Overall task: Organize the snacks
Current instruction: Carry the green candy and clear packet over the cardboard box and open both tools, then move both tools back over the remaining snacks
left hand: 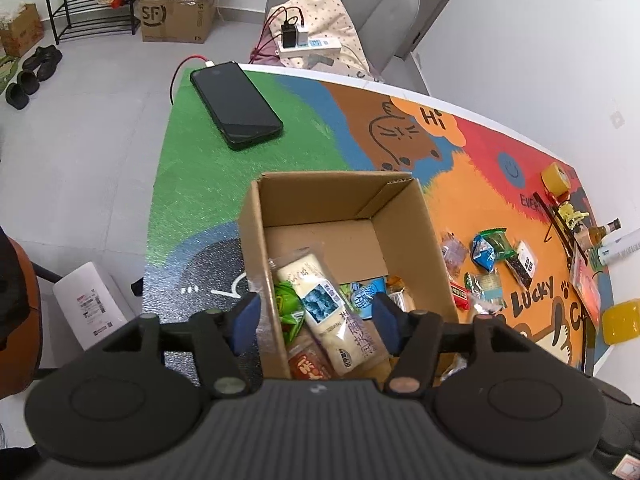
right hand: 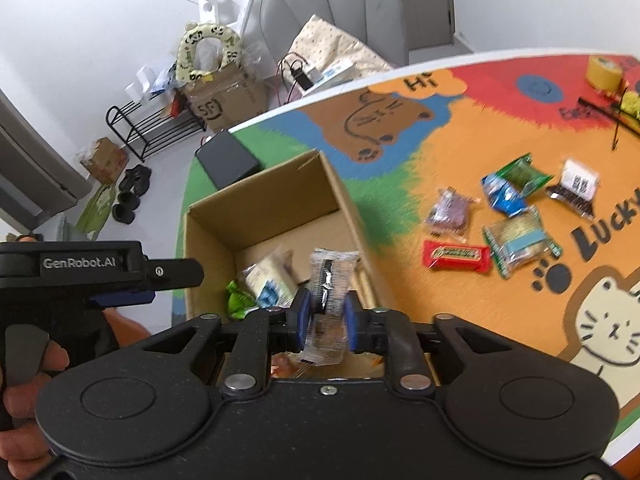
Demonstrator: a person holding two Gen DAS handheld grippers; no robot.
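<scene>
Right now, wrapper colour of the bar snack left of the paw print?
Red bar snack, clearest in right wrist view.

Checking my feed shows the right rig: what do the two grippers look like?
Both are matte black plastic with blue pads on the fingers and silver and copper pivot screws. The left gripper shows white "GenRobot.AI" lettering on its side; a bare hand grips its handle. The right gripper matches.

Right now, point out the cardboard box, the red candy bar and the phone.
cardboard box (left hand: 404,216), left wrist view, inside of right wall.
red candy bar (right hand: 457,255), right wrist view, middle of wrapper.
phone (left hand: 236,105), left wrist view, centre of screen.
</scene>
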